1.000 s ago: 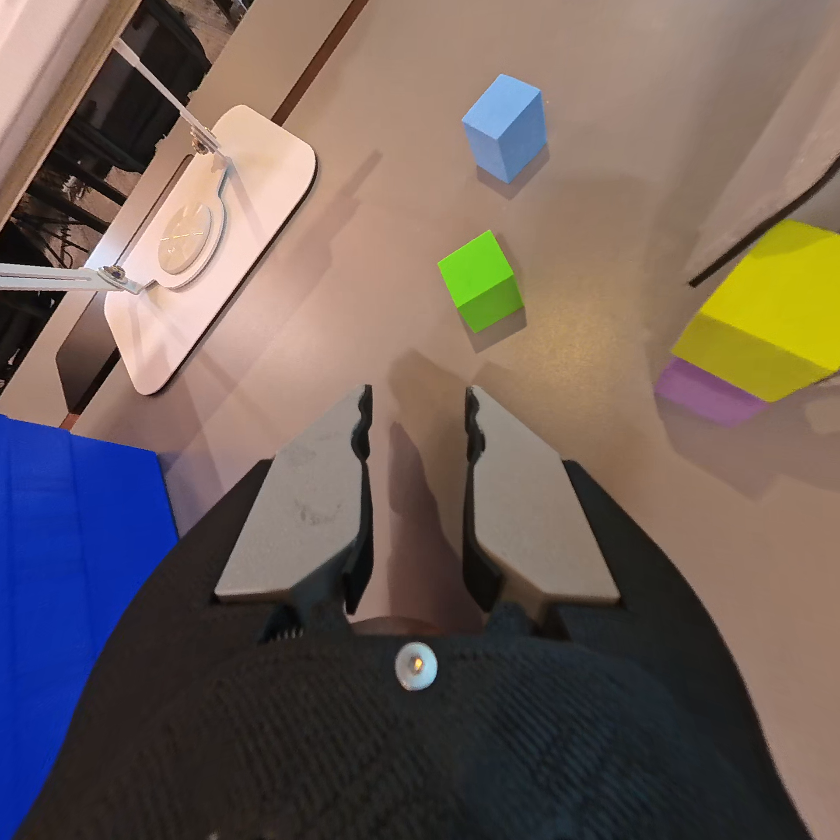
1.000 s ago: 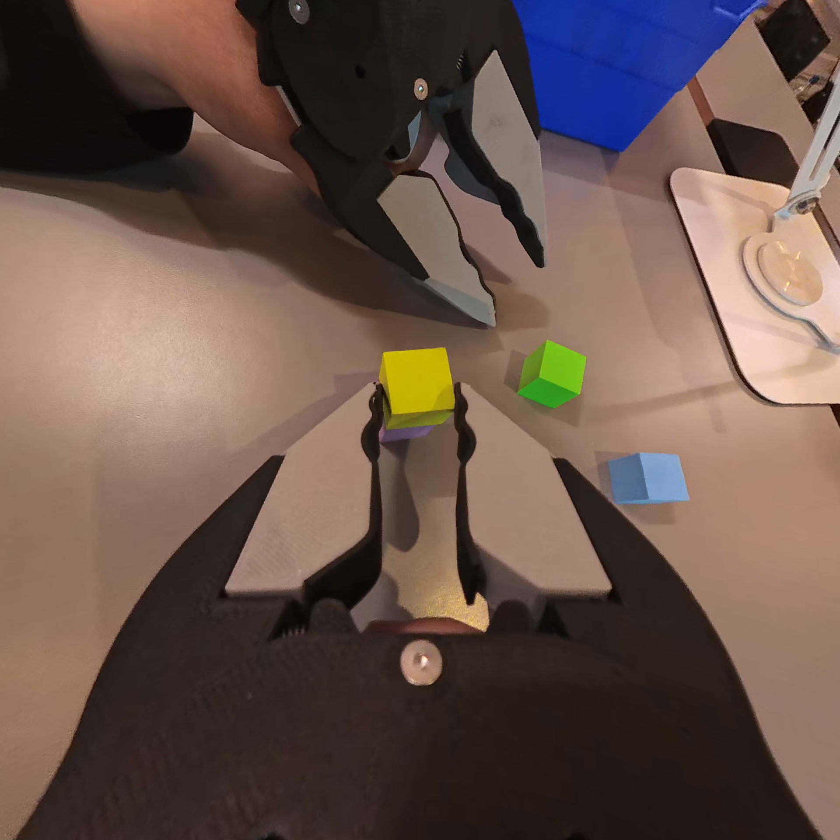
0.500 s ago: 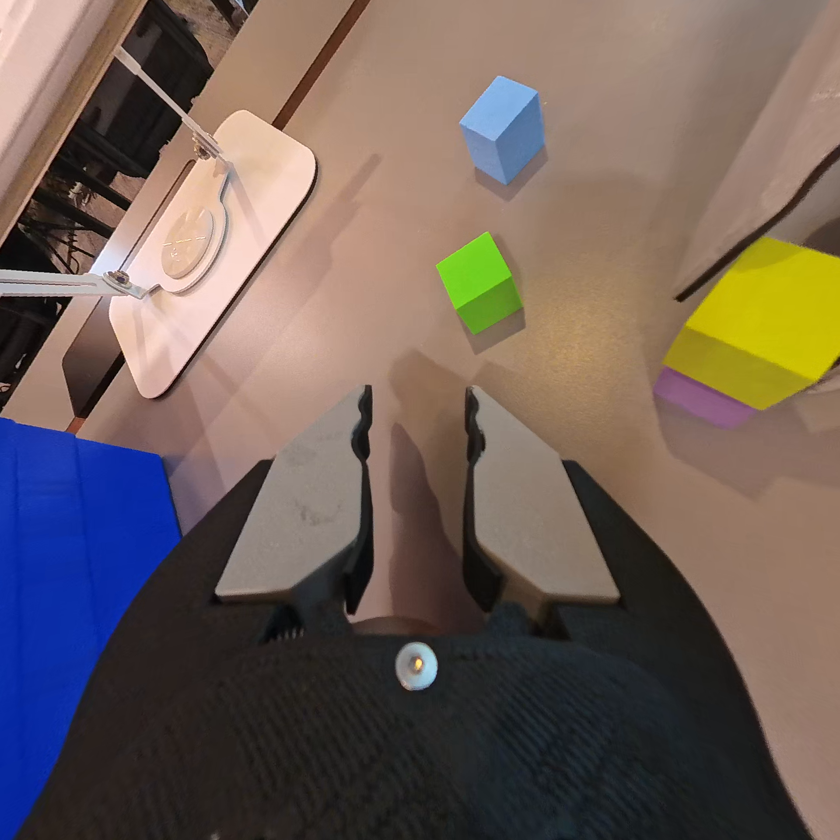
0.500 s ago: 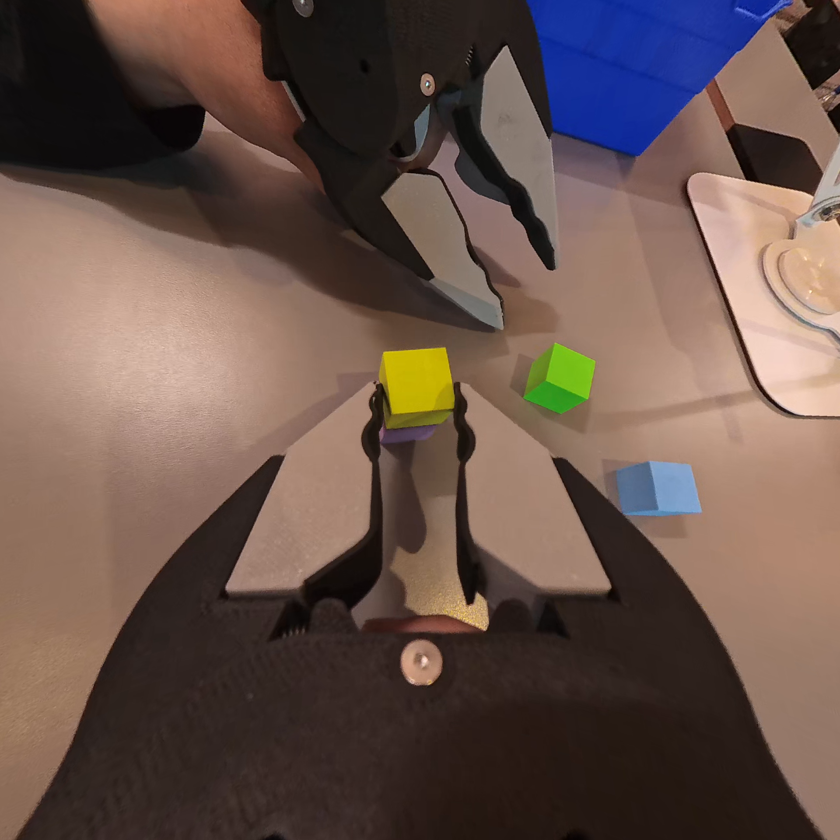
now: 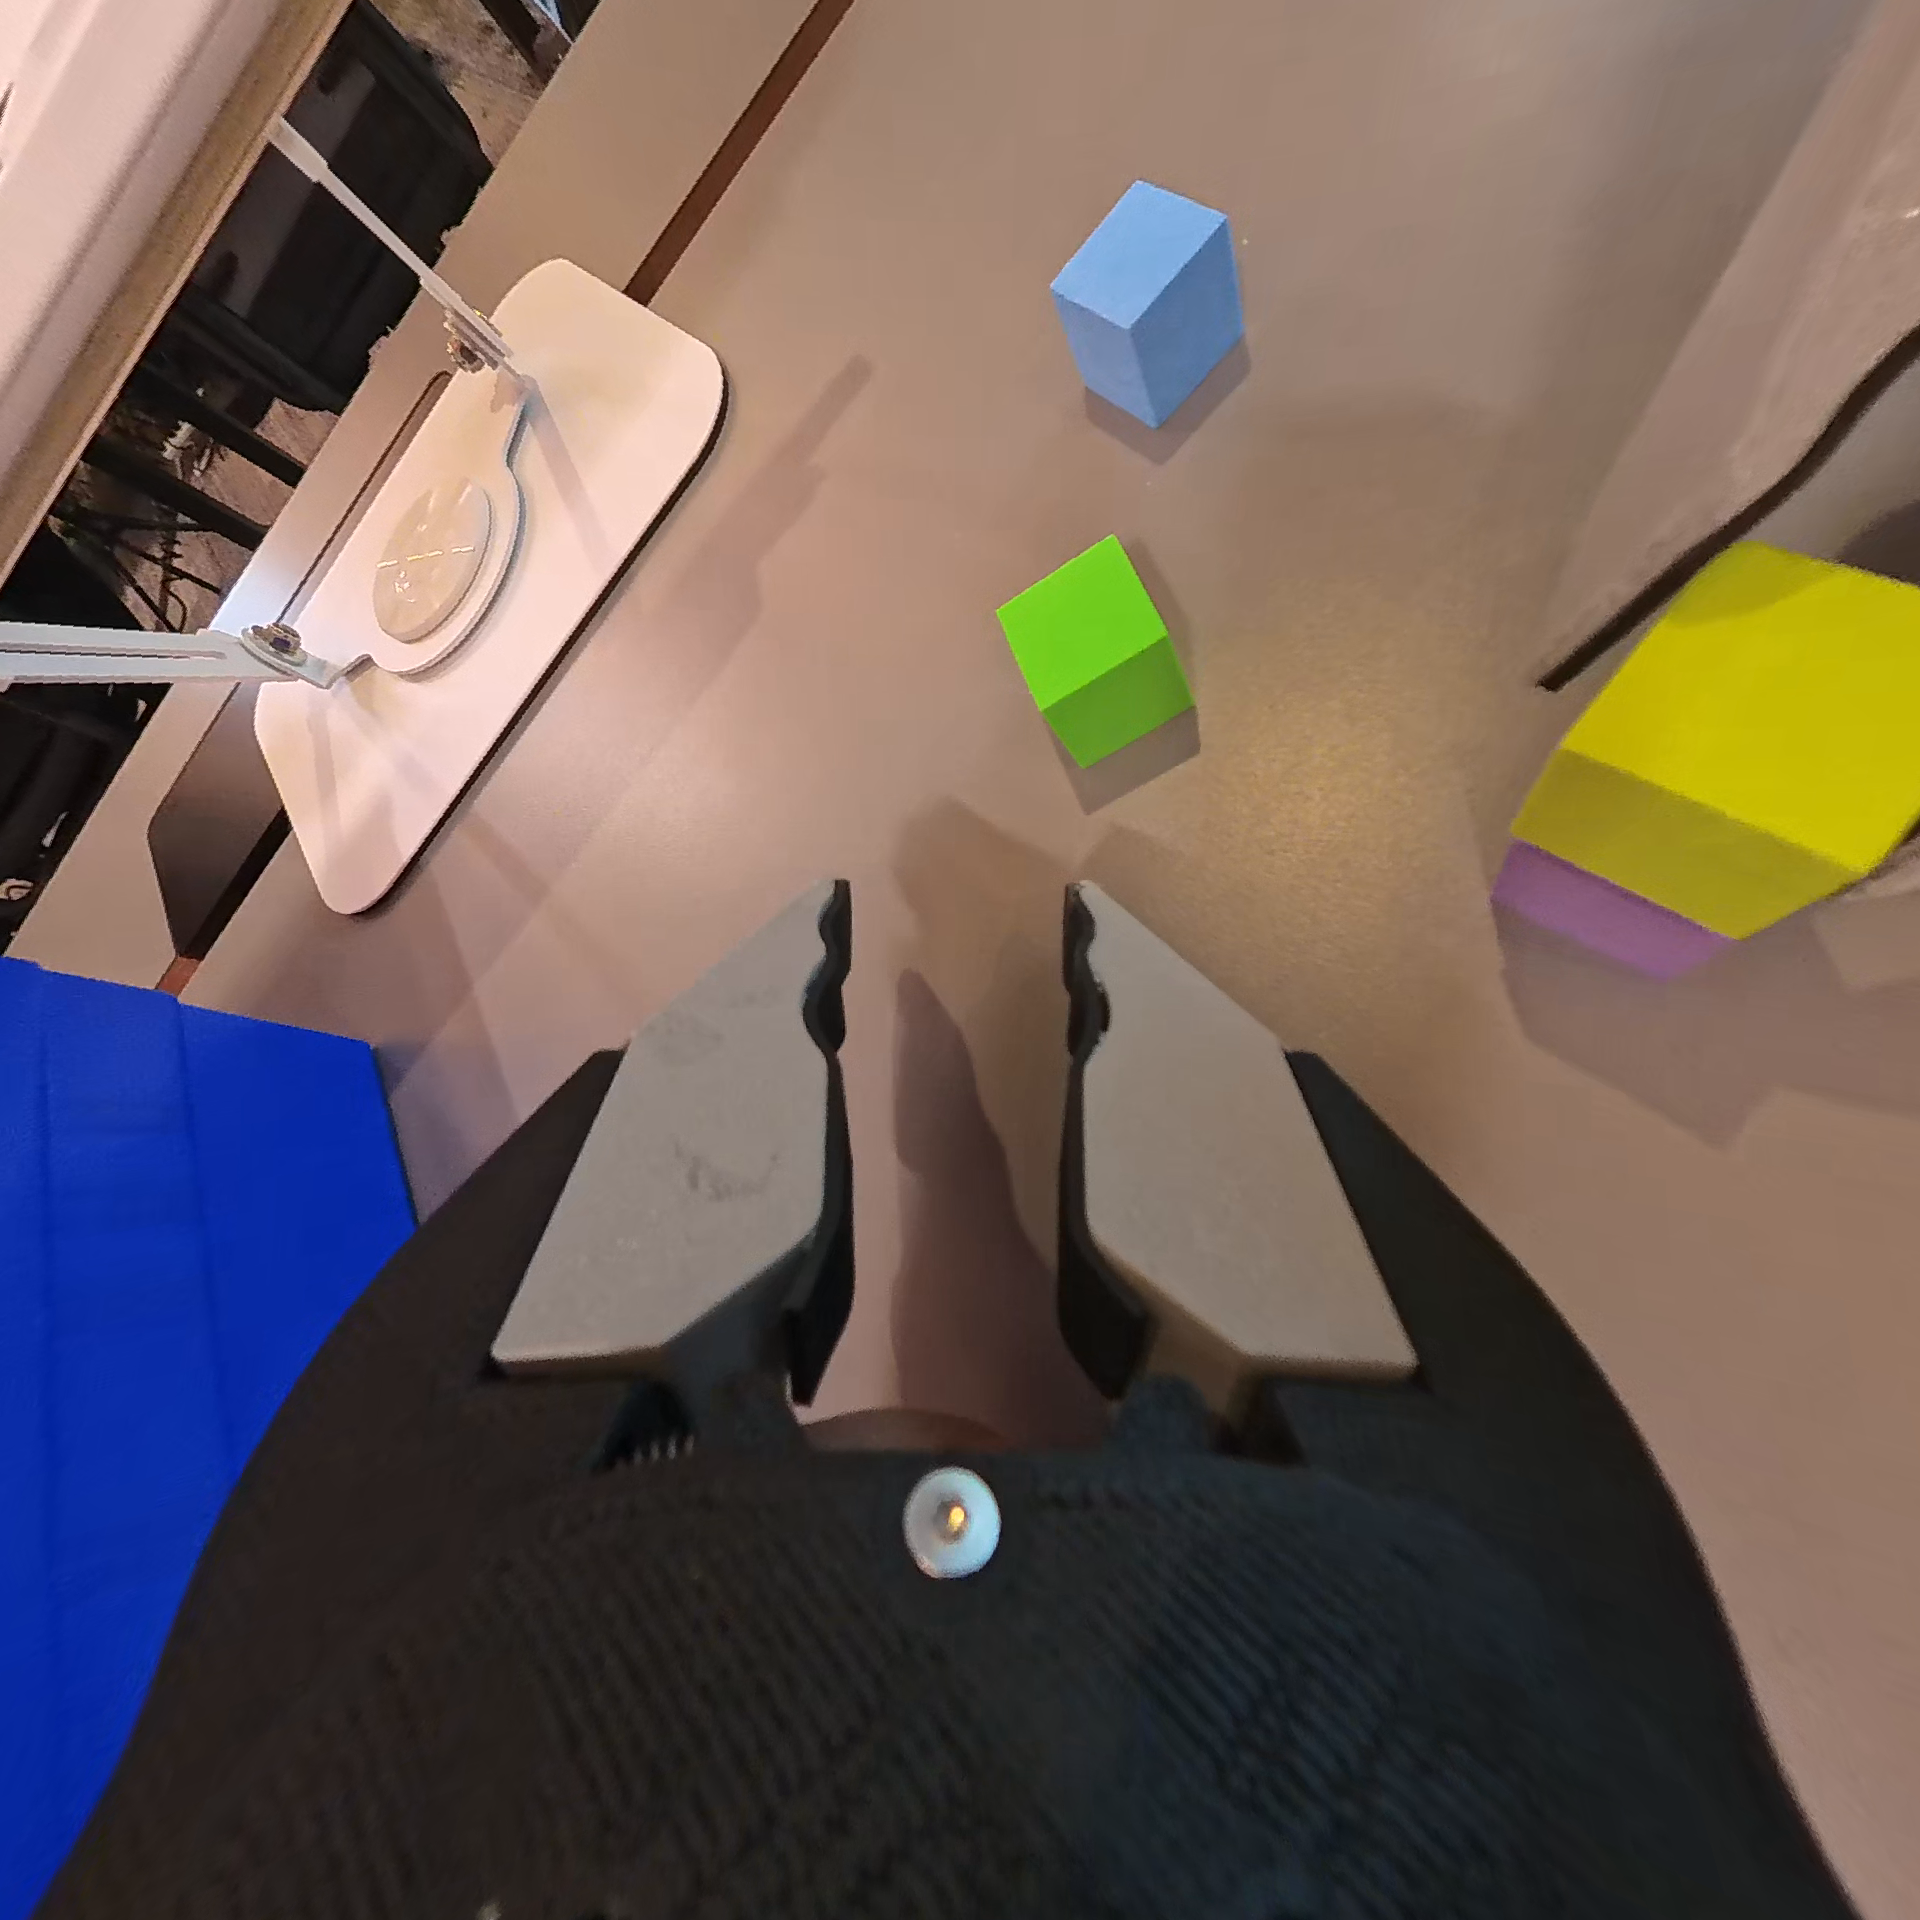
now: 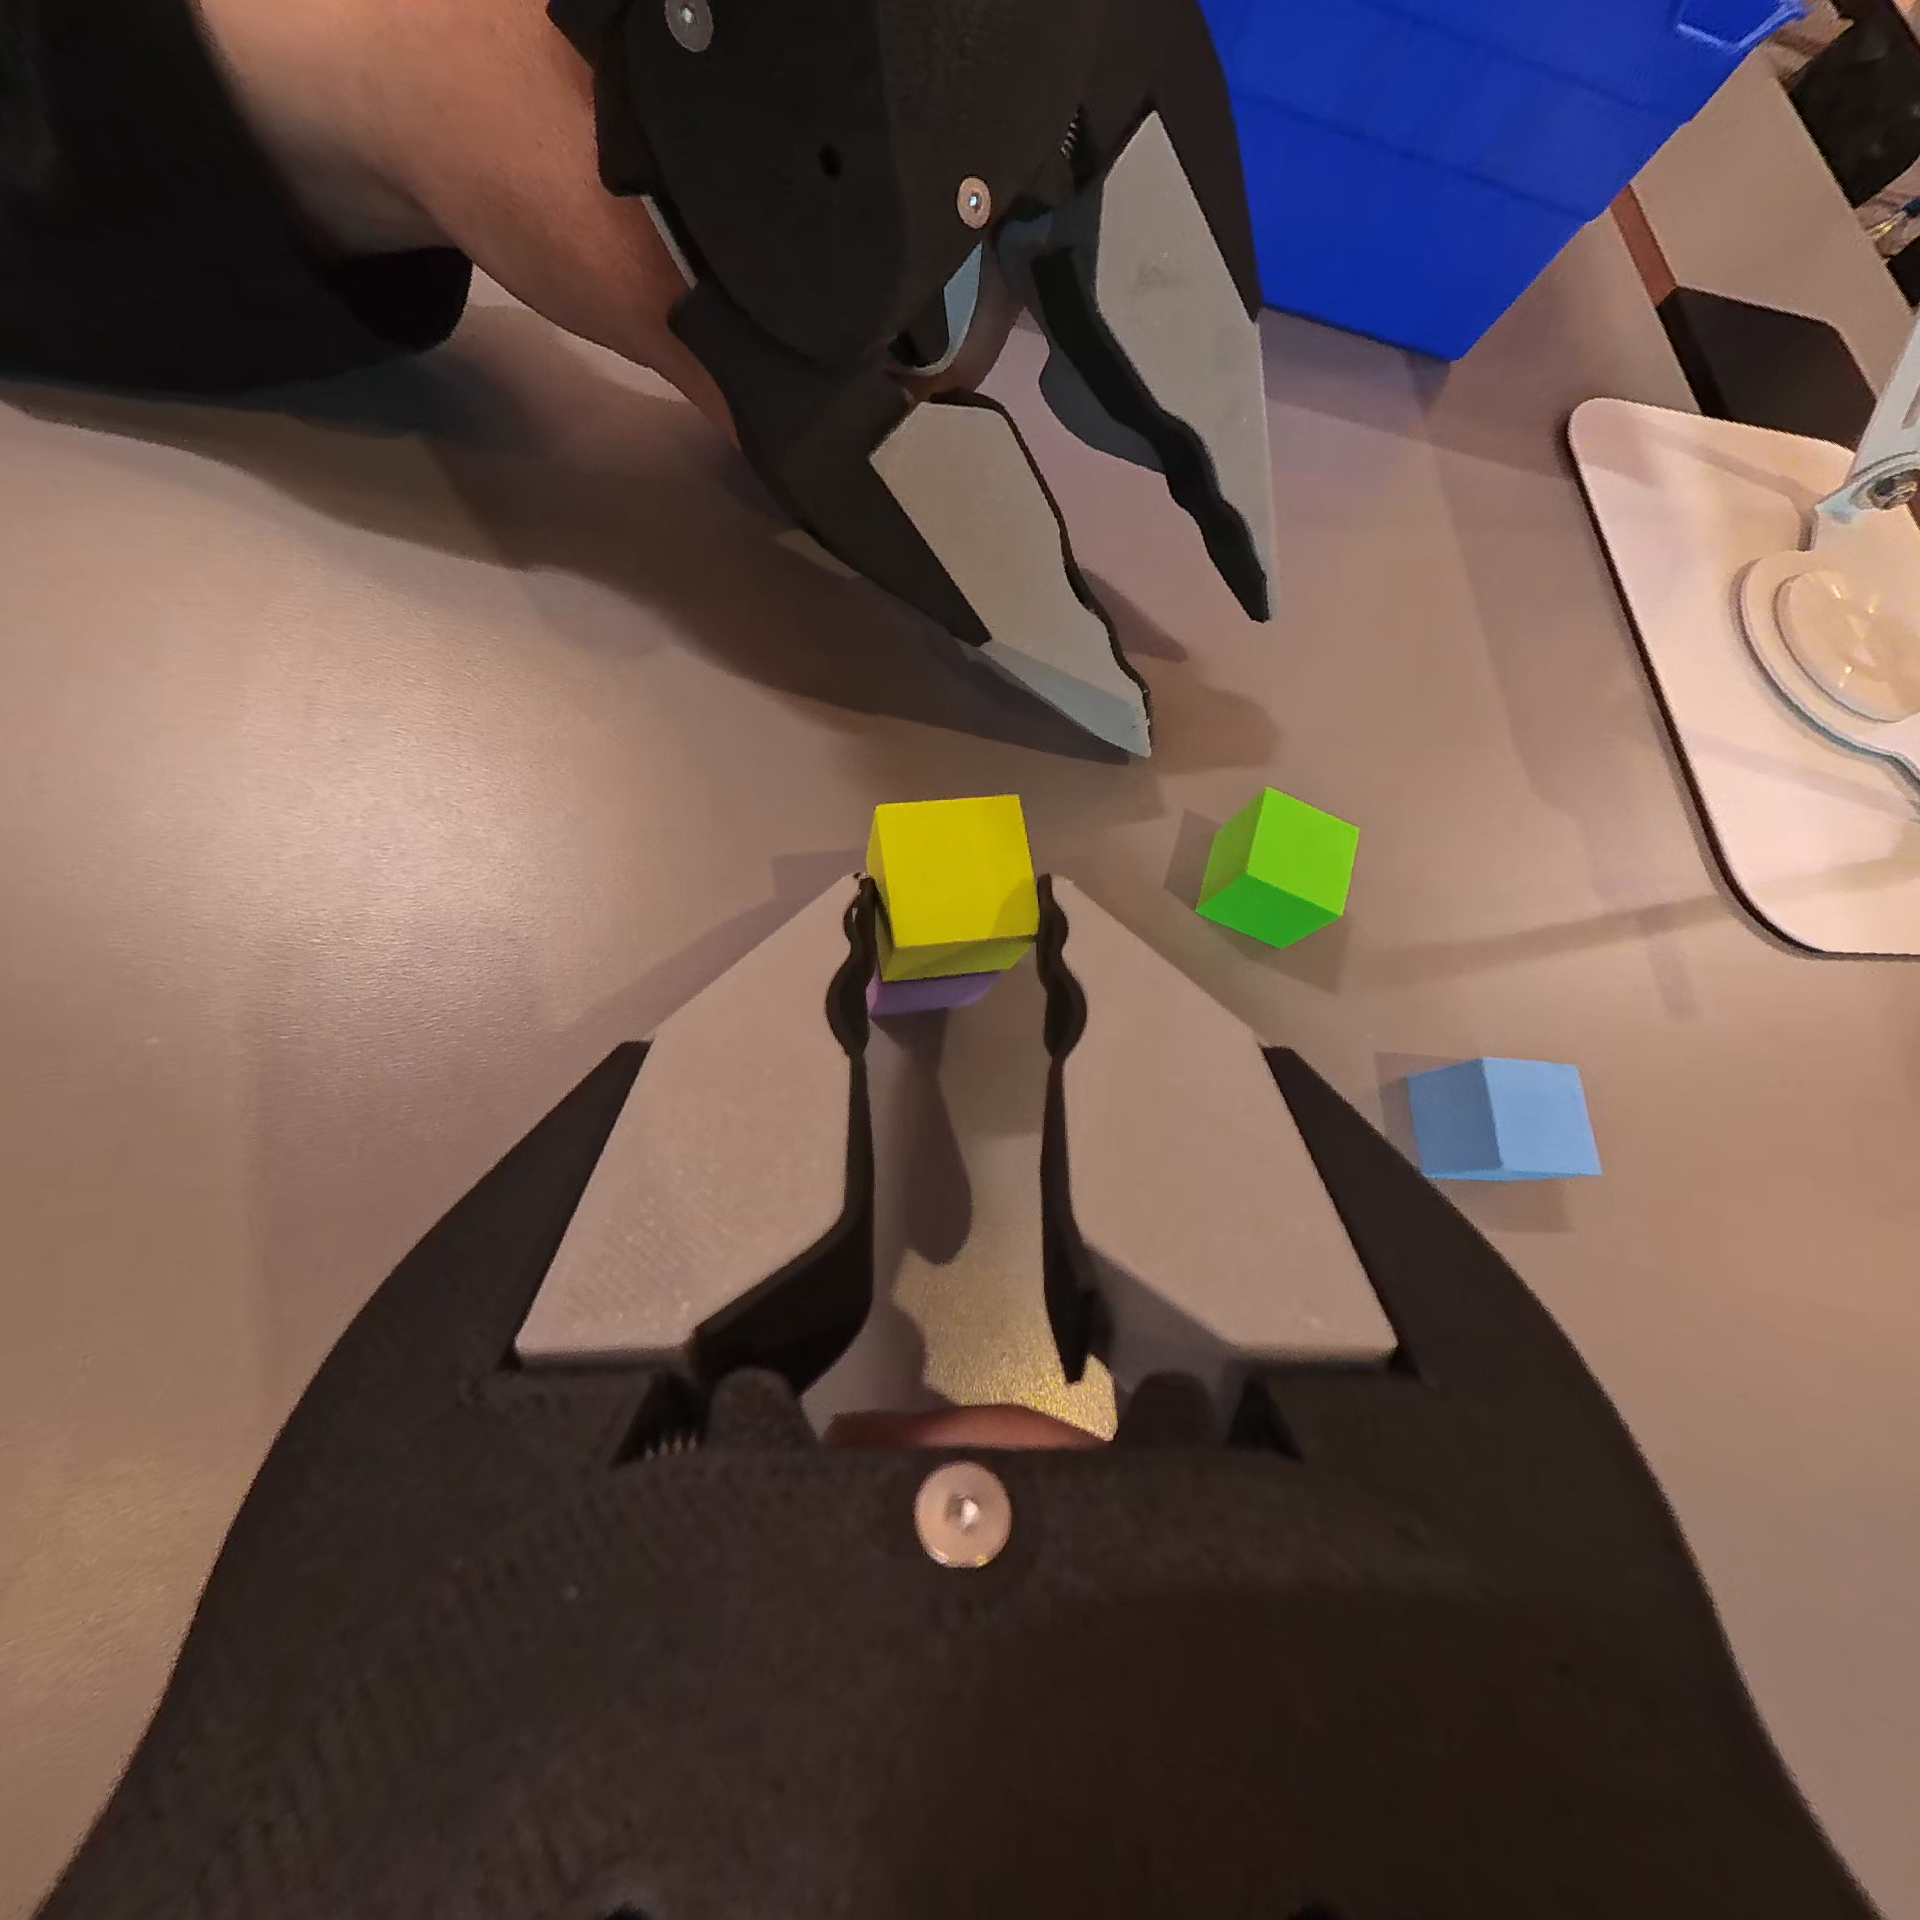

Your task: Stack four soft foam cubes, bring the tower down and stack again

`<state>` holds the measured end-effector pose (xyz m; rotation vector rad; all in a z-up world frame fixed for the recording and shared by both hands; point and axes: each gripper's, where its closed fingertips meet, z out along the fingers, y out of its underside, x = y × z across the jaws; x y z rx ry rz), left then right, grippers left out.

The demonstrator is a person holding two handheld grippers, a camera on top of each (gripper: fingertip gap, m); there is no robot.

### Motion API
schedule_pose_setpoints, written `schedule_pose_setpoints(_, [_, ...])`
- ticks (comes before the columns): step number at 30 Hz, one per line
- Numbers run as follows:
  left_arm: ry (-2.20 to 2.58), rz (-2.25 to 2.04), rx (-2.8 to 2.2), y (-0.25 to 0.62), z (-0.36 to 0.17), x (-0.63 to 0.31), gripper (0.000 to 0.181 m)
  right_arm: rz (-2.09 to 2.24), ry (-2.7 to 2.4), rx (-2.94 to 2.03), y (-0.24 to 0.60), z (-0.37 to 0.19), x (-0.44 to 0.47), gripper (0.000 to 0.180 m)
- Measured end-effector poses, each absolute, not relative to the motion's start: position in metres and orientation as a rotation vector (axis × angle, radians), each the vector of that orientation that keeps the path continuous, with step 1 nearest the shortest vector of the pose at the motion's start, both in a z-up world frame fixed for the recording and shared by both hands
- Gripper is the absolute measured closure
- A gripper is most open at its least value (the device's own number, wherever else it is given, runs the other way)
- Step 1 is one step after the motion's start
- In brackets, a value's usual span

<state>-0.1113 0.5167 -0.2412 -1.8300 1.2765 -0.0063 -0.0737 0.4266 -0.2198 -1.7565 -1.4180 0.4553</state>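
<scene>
No readable writing or labels on any cube, the tongs or the bin.

Right tongs (image 6: 951, 914): angled down toward the worktop (image 6: 364, 831), fingertips closed on both sides of the yellow cube (image 6: 951, 883). Yellow cube sits on top of the purple cube (image 6: 925, 992), slightly skewed. Purple is mostly hidden; only a sliver shows under the yellow.

Left tongs (image 5: 956, 935): jaws parted, nothing between them, tips hovering just above the worktop and pointing toward the green cube (image 5: 1091, 649). In the right wrist view the left tongs (image 6: 1195, 665) come in from the far side, tilted steeply down, with a bare forearm (image 6: 416, 177) and a dark sleeve behind them.

Green cube lies alone near the stack; light blue cube (image 5: 1148, 301) lies alone farther off, apart from green.

Blue bin (image 6: 1455, 156) is cut off by the frame edge. White lamp base (image 5: 468, 582) sits at the worktop edge, its arm running out of frame. Only a blurred edge of the right tongs shows in the left wrist view.
</scene>
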Motion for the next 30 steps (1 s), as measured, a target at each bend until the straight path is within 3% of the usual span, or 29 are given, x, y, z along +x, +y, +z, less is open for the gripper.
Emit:
schedule_pose_setpoints(19, [1.278, -0.005, -1.835, 0.517, -0.243, -0.112, 0.142, 0.485, -1.412, -1.778, 0.427, -0.225, -0.073, 0.15])
schedule_pose_setpoints(26, [1.167, -0.053, -1.952, 0.525, -0.246, -0.124, 0.131, 0.669, -1.209, -1.723, 0.433, -0.187, -0.072, 0.118])
schedule_pose_setpoints(30, [1.142, -0.08, -1.972, 0.526, -0.246, -0.125, 0.13, 0.7, -0.932, -1.708, 0.461, -0.159, -0.045, 0.118])
